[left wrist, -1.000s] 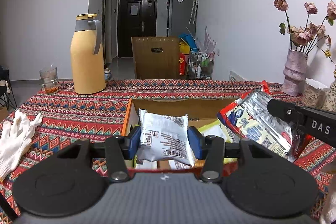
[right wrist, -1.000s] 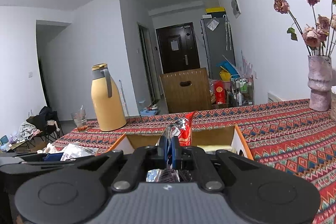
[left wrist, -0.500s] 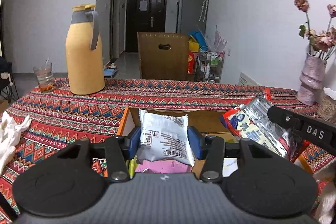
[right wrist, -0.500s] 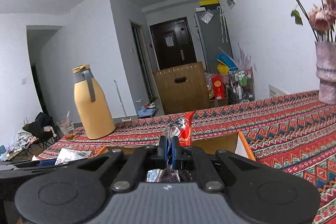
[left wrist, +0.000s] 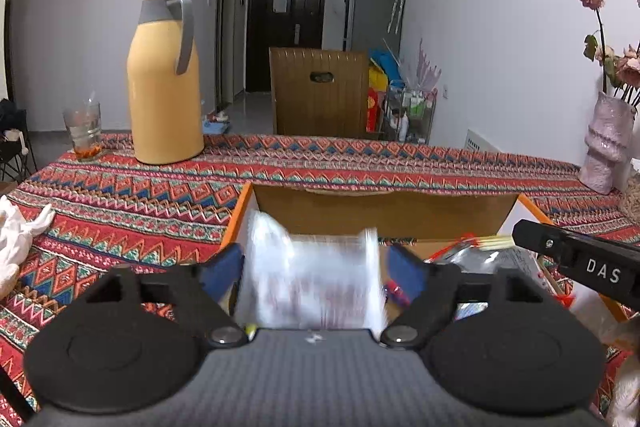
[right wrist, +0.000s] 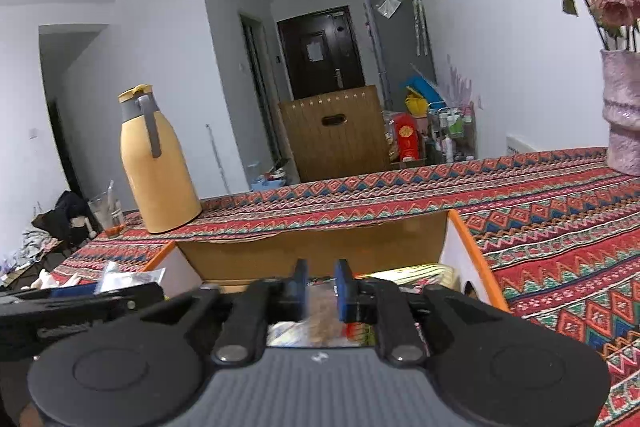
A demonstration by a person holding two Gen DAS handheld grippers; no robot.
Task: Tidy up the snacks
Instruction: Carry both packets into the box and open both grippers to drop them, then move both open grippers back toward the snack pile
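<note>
An open cardboard box with orange edges lies on the patterned tablecloth. My left gripper hangs over its near left part with jaws opening; a white snack packet, blurred, is between the blue pads with no pad pressing on it. In the right wrist view my right gripper is over the box, jaws opening. A red and silver snack packet shows blurred below its gap, free of the pads. That packet lies in the box under the right gripper's finger.
A yellow thermos jug and a drinking glass stand at the table's far left. A pink vase with dried flowers stands at the far right. A white glove lies at the left edge. A wooden chair is behind the table.
Both grippers moved forward and down over the box. Both jaws spread apart; the white packet and the red and silver packet left the pads' grip and now appear blurred, lower.
</note>
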